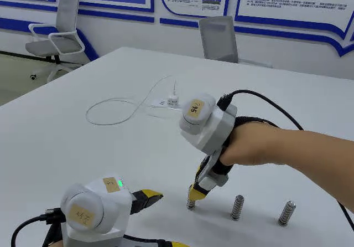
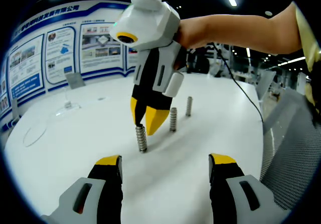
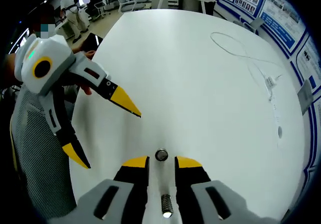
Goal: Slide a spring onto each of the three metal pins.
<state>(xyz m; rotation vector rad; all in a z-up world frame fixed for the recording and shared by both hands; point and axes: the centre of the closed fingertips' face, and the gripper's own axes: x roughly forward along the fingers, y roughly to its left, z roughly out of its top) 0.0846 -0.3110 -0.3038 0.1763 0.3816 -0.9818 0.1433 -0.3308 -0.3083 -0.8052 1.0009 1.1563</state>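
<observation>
Apparently little is left: two springs [image 1: 237,207] are seated upright beside the third spring [image 1: 191,204], whose top is straddled by the slightly parted right gripper [image 1: 193,195], the left gripper [image 2: 165,159] held spread nearby.

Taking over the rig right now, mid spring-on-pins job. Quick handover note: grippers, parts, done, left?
Right gripper: tips down at the left spring, jaws slightly apart either side of its top; in the right gripper view they do not seem to clamp it.
Left gripper: wide open, holding nothing, low over the table beside the work.
Parts: three springs stand upright in a row, with the middle spring and right spring untouched.
Done: all three pins appear to carry a spring.
Left: probably just check that the left one is seated, then lift the right gripper away.
</observation>
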